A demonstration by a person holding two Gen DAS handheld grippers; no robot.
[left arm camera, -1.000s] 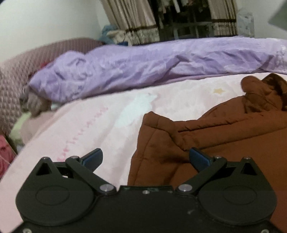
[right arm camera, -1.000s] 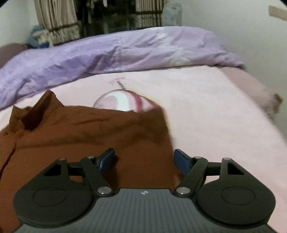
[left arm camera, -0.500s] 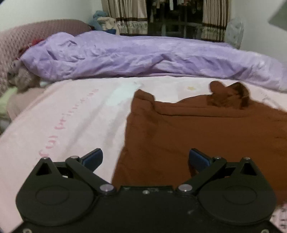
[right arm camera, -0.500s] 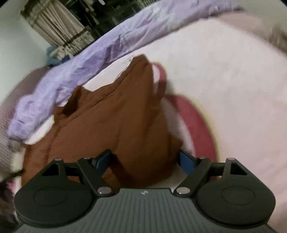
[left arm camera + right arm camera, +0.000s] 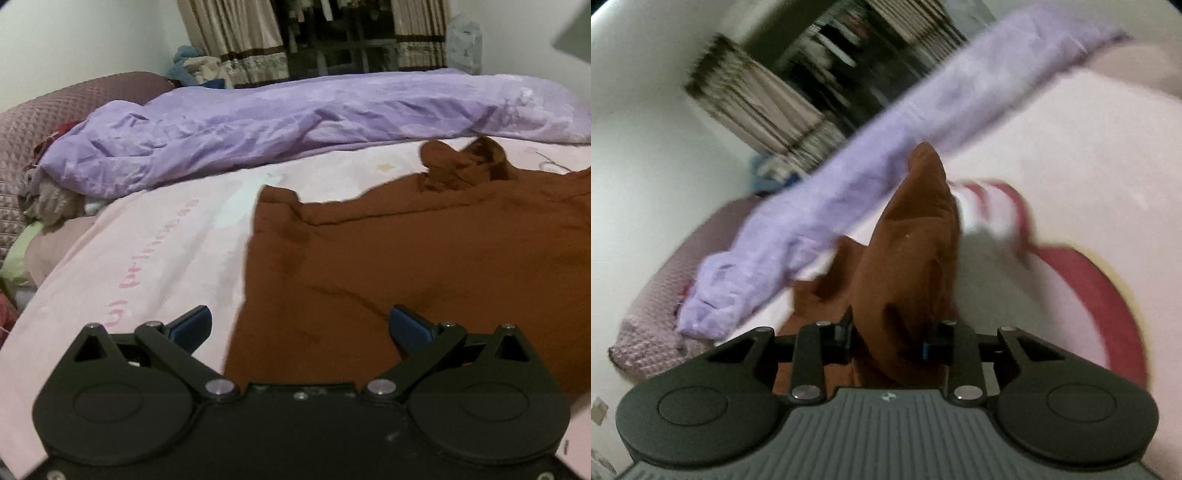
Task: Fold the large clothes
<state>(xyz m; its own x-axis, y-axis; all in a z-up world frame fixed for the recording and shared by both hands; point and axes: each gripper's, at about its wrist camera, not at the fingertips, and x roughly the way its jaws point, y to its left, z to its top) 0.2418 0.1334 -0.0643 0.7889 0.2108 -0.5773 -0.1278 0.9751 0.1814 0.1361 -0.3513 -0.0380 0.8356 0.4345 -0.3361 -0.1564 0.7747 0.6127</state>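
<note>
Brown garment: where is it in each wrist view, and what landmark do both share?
Left wrist: brown garment spreads flat over the centre and right, on the pink bedsheet.
Right wrist: it rises as a bunched ridge at centre, its near end between the closing right claw.
Shared landmark: purple duvet behind it.

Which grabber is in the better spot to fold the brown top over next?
Right. The right gripper is closing on a bunched edge of the brown garment, already between its pads. The left gripper hangs open and empty above the garment's edge on the pink bedsheet.
</note>
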